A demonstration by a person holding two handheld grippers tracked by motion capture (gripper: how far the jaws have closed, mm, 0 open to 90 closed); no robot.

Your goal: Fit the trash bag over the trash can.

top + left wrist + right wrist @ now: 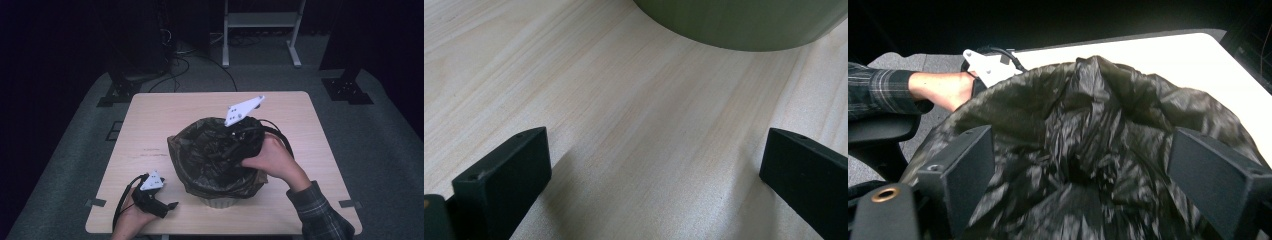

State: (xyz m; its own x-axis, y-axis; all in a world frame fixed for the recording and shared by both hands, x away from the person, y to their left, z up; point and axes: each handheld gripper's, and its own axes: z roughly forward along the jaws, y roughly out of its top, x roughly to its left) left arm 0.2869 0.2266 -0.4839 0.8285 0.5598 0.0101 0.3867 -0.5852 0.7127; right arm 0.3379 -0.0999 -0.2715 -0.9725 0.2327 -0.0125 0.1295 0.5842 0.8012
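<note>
A pale green bin [218, 202] stands on the wooden table [150, 130], lined with a black plastic bag [205, 155] folded over its rim. My right gripper [235, 150] reaches into the bag's mouth from the right. In the right gripper view its jaws stand wide apart over the crumpled bag [1088, 165], gripping nothing. My left gripper [170, 206] rests low on the table at the front left, just left of the bin. The left gripper view shows its jaws apart over bare wood, with the bin's base [744, 25] ahead.
Around the table lies grey carpet [380, 150]. A white metal frame [260, 30] and cables stand on the floor beyond the far edge. Dark stands sit at the far left and far right. A plaid sleeve [320, 212] comes in at the front right.
</note>
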